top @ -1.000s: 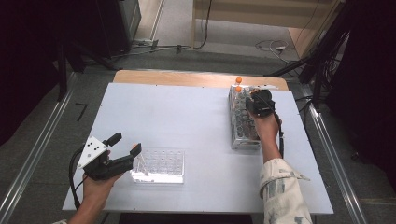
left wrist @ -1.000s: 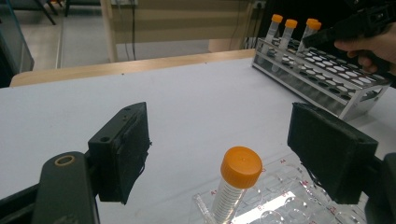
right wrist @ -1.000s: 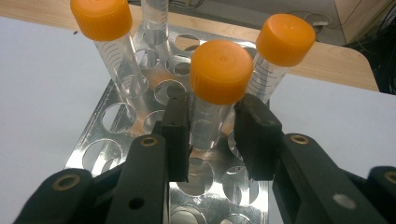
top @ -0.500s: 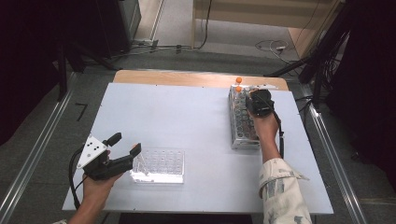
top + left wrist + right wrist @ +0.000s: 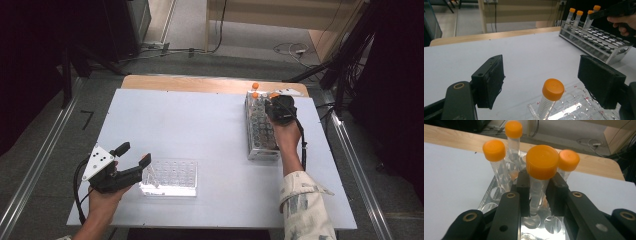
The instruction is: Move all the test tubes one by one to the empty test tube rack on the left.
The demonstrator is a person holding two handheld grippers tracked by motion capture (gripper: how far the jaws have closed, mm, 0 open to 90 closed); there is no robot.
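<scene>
Right gripper view: jaws around tube (image 5: 539,182)

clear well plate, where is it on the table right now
The clear well plate lies near the table's front edge on the left in the high view, beside the open left gripper, far from the tube rack.

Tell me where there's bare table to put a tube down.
The widest free patch is the white table between the clear well plate and the metal rack. The near edge right of the plate is bare too. It's crowded at the rack's far end, around the orange-capped tubes.
</scene>
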